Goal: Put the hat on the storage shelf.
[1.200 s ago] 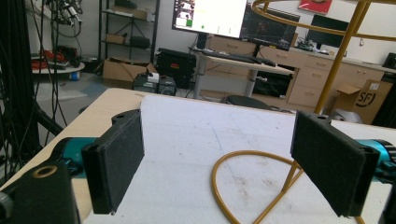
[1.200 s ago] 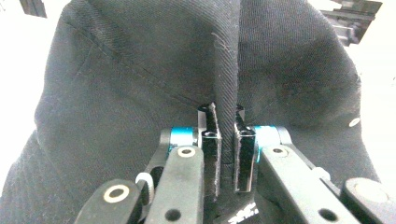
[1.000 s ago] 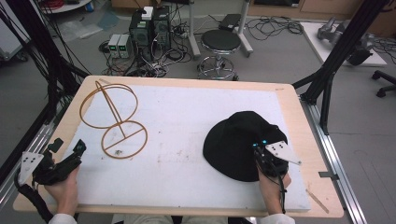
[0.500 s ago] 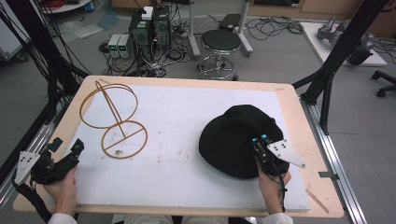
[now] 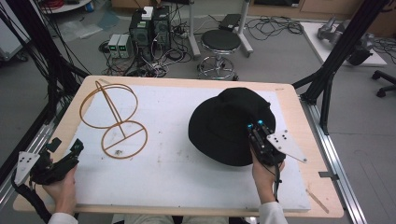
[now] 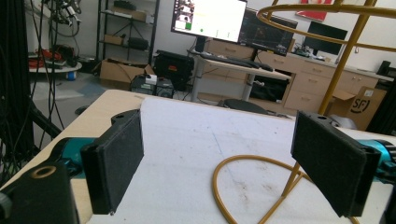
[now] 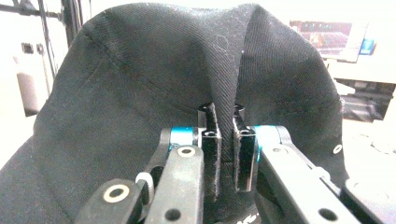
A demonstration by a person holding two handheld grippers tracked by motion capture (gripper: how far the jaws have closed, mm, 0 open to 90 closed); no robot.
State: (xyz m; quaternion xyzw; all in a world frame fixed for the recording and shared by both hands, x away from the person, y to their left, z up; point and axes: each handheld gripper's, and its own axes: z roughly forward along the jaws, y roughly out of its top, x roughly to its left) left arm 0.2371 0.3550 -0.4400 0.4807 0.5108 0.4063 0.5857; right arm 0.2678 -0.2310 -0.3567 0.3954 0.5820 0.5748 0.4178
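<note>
A lab floor strewn with cables runs across the top of the high view, with one round stool (image 5: 220, 42) and a cluster of computer boxes (image 5: 150, 25) behind the table. The wooden table (image 5: 299, 112) carries one white board (image 5: 177, 172) that covers most of its top.

On that board there are two things. The larger is one black hat (image 5: 224, 123), right of centre in the frame, its brim lying on the board. Over the last second it has slid a little toward the upper left of the frame and its outline has widened. The other is one yellow wire stand (image 5: 114, 121) at the left of the frame, made of two rings joined by a slanted rod: one ring lies flat on the board, the other stands raised above it toward the upper left. It sits where it sat a second ago.

There are two grippers, one in each hand at the bottom edge. The right gripper (image 5: 256, 127) is at the hat's right edge, and in the right gripper view its jaws are pinched together on a fold of the hat's black cloth (image 7: 224, 93), which rises in a ridge between them. It has moved up the frame with the hat. The left gripper (image 5: 65, 149) is at the lower left, just beside the stand's flat ring without touching it, jaws spread wide with nothing between them; it has hardly moved.
</note>
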